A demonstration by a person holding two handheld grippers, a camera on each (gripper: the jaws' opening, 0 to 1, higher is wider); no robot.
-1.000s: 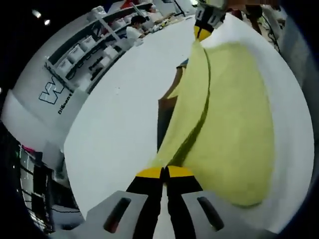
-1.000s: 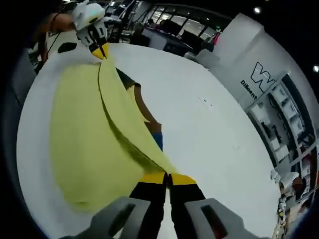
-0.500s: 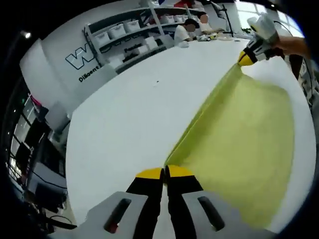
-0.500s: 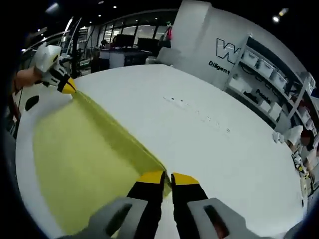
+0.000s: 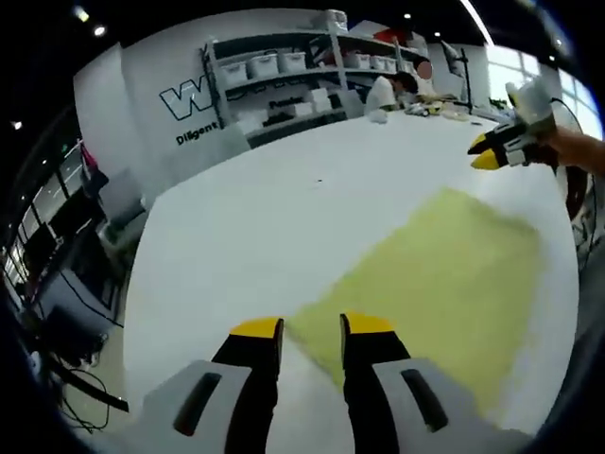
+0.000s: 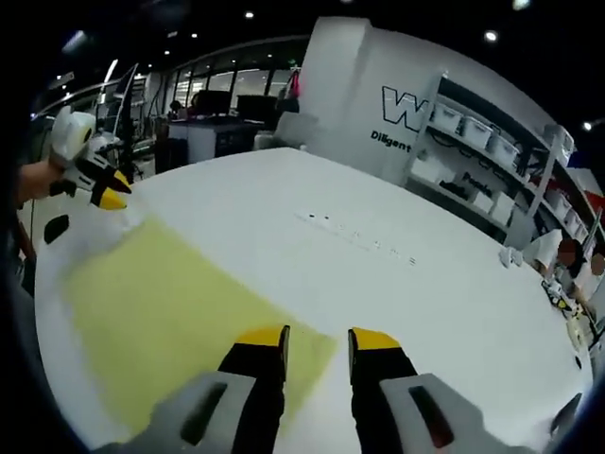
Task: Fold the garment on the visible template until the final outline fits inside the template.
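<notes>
White tabletop (image 5: 236,236) spreads across a large workroom, with a white wall bearing dark lettering (image 5: 194,99) behind it. Seen from its own view, the left gripper (image 5: 311,328) has its yellow-tipped jaws parted with a clear gap and nothing between them. Just ahead and to the right of those tips lies the yellow garment (image 5: 444,284), flat on the table, its near corner reaching close to the jaws. Beyond the garment's far edge the right gripper (image 5: 493,151) hovers above the table, held by a hand (image 5: 577,151).

From the right gripper view, the right gripper (image 6: 317,338) likewise stands open and empty, the garment (image 6: 180,322) spreading ahead and to its left, one corner just beside the left jaw. Past the garment's far corner sits the left gripper (image 6: 106,189).

Farther out, shelves (image 6: 482,161) carry white bins (image 5: 265,66), and a person (image 5: 388,90) sits at the table's far end.
</notes>
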